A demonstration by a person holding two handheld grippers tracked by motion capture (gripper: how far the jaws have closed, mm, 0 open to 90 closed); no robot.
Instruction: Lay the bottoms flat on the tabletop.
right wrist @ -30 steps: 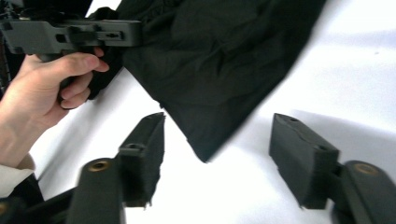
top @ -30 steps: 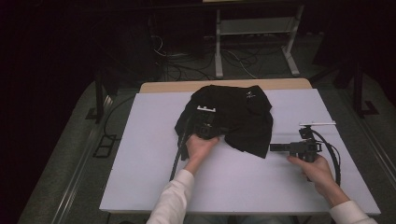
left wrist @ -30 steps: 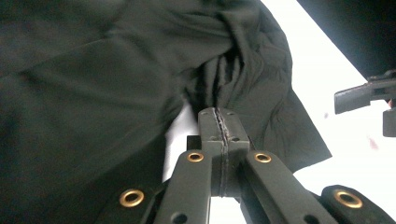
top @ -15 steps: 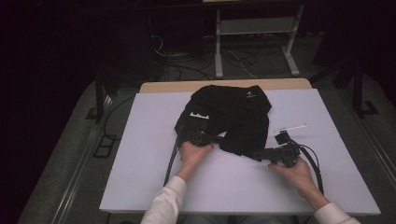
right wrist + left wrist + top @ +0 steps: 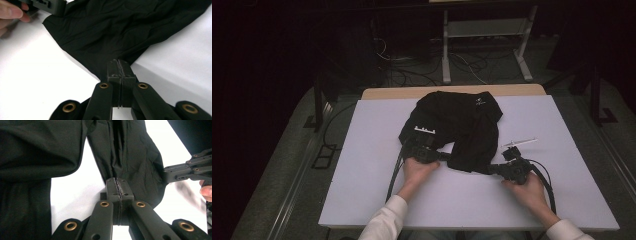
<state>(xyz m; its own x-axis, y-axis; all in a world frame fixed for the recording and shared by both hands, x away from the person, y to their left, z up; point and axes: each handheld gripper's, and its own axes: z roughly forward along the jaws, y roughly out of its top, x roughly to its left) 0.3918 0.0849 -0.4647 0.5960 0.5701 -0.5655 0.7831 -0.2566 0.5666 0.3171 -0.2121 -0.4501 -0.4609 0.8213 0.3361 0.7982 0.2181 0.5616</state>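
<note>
A black garment (image 5: 462, 122) with a small white logo lies crumpled at the back middle of the white table (image 5: 362, 190). My left gripper (image 5: 446, 157) is shut on a fold of its near edge, and the cloth (image 5: 125, 152) runs up from the closed pads. My right gripper (image 5: 490, 169) has just been closing and is now shut on the garment's near right corner (image 5: 120, 27). Its jaws (image 5: 118, 63) are pressed together with cloth between them. The right gripper (image 5: 167, 173) also shows in the left gripper view, at the cloth's edge. The left gripper's body (image 5: 50, 5) sits at the top left of the right gripper view.
A thin white stick (image 5: 519, 142) lies on the table to the right of the garment. A wooden strip (image 5: 452, 92) edges the table's far side. A metal stand (image 5: 482, 30) and cables (image 5: 462, 62) are on the dark floor behind. Each gripper's cable trails toward the near edge.
The right hand has moved left to the garment and its jaws have shut on the cloth's corner. The left gripper has drawn slightly toward the person with the cloth.
</note>
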